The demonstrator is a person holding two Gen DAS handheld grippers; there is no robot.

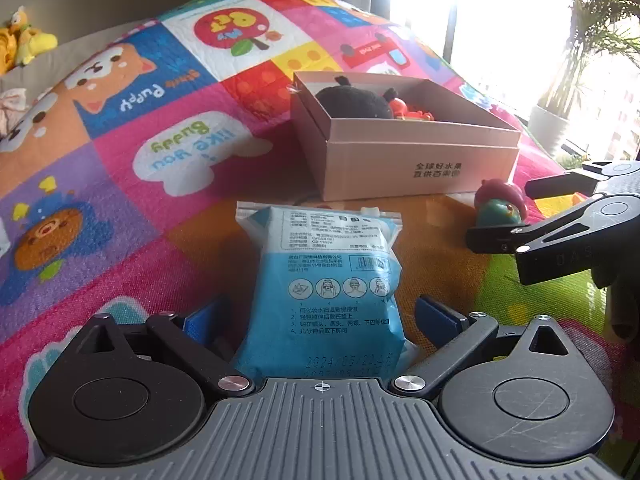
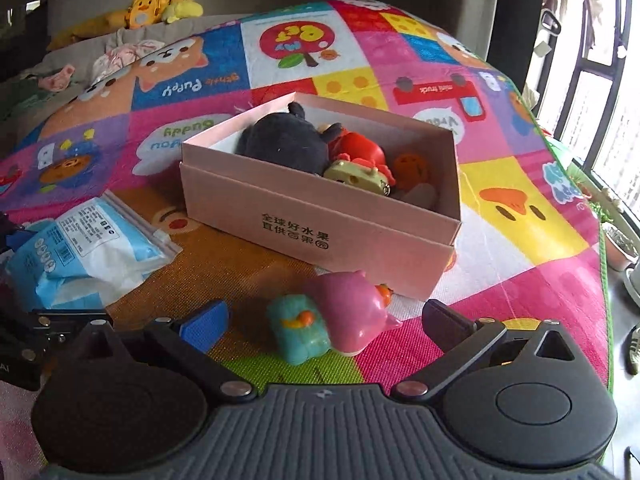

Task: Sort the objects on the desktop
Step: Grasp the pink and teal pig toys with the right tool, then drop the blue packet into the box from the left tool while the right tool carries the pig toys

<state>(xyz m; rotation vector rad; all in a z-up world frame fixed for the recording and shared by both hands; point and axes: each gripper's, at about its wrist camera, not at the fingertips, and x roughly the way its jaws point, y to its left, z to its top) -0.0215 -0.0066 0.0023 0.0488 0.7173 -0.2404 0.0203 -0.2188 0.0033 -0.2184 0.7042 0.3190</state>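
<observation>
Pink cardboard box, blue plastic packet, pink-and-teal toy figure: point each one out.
Pink cardboard box (image 2: 320,236): right wrist view, on its printed front wall.
Blue plastic packet (image 1: 324,280): left wrist view, on its printed middle.
Pink-and-teal toy figure (image 2: 348,312): right wrist view, on its pink body.

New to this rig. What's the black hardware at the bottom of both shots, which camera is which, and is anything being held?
No robot arm here: a person holds a two-finger gripper in each hand, and a fisheye camera on each looks forward along its fingers. The black parts at the bottom of each picture are that gripper's own body.

The left wrist view shows the left gripper, its jaws wide apart, with a blue packet lying on the colourful play mat between them; the pads do not press on it. The right gripper pokes in from that picture's right edge.

The right wrist view shows the right gripper, also open, around a pink and teal toy figure that lies on the mat, not gripped.

Behind stands an open pink box, already containing a dark plush and small toys. Nothing is held.
</observation>
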